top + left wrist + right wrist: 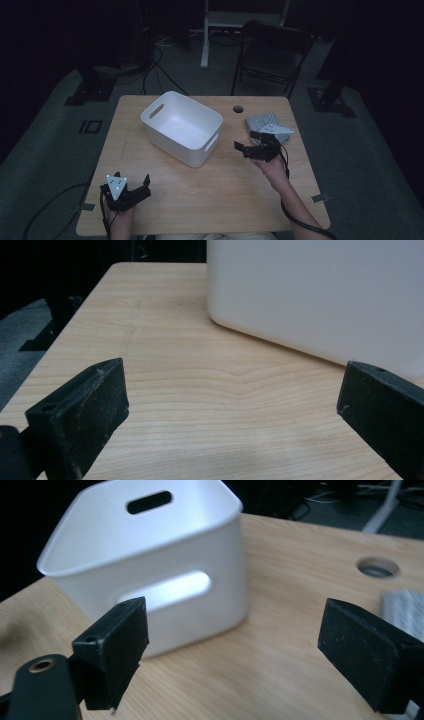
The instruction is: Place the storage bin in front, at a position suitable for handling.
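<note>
A: Status of the right gripper (248, 146)?

B: Its jaws are standing spread and holding nothing. It is hovering between the white bin (182, 127), which is sitting ahead of its left jaw, and the folded grey cloth (263, 122), which is lying just behind and beside its right jaw. In the right gripper view the bin's (150, 565) handle slot is facing the jaws, and the cloth's (406, 610) edge is showing past the right jaw.

A: And the left gripper (131, 191)?

B: It is also spread and empty, resting near the table's near edge, with the bin's wall (320, 295) well ahead of it.

A: Probable faults from here?

B: If the right gripper is reaching for the cloth, a shallow pinch is likely to catch the top fold only (the rest would be trailing). A swing toward the bin risks clipping its rim and sliding it, since nothing is bracing it.

A: Surface and surroundings?

B: The wooden table (200, 200) is looking smooth, with a cable hole (238, 108) beyond the right gripper. The room is lying dim; a folding chair (272, 50) is standing past the far edge.
</note>
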The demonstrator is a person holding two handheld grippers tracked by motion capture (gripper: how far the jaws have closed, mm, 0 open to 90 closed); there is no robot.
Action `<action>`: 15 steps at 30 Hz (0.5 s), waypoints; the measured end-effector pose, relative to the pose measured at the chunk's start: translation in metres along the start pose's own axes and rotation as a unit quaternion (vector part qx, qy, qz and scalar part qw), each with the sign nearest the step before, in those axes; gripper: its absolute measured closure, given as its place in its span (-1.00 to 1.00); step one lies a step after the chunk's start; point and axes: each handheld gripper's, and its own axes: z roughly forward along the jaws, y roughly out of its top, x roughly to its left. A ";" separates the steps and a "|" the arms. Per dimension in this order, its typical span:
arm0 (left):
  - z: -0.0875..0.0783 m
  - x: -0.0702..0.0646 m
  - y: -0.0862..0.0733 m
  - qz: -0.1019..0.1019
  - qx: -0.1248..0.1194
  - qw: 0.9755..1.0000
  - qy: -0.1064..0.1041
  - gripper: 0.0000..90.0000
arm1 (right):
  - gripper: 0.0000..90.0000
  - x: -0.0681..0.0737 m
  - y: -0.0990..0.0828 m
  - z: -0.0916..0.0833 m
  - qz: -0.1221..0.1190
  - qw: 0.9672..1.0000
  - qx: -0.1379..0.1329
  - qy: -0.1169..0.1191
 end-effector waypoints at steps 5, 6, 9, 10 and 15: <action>0.000 0.000 0.000 0.001 0.004 1.000 -0.002 -0.99 | -0.51 0.007 0.019 0.007 -0.016 1.000 -0.013 0.000; 0.000 0.000 -0.001 0.000 0.005 1.000 -0.004 -0.99 | -0.51 0.007 0.022 0.009 -0.017 1.000 -0.014 0.007; 0.000 0.000 -0.001 -0.001 0.007 1.000 -0.007 -0.99 | -0.48 0.010 0.032 0.016 -0.019 1.000 -0.017 -0.003; 0.000 0.000 -0.001 -0.001 0.007 1.000 -0.007 -0.99 | -0.48 0.010 0.032 0.016 -0.019 1.000 -0.017 -0.003; 0.000 0.000 -0.002 -0.001 0.007 1.000 -0.010 -0.99 | -0.47 0.014 0.044 0.025 -0.028 0.999 -0.016 -0.015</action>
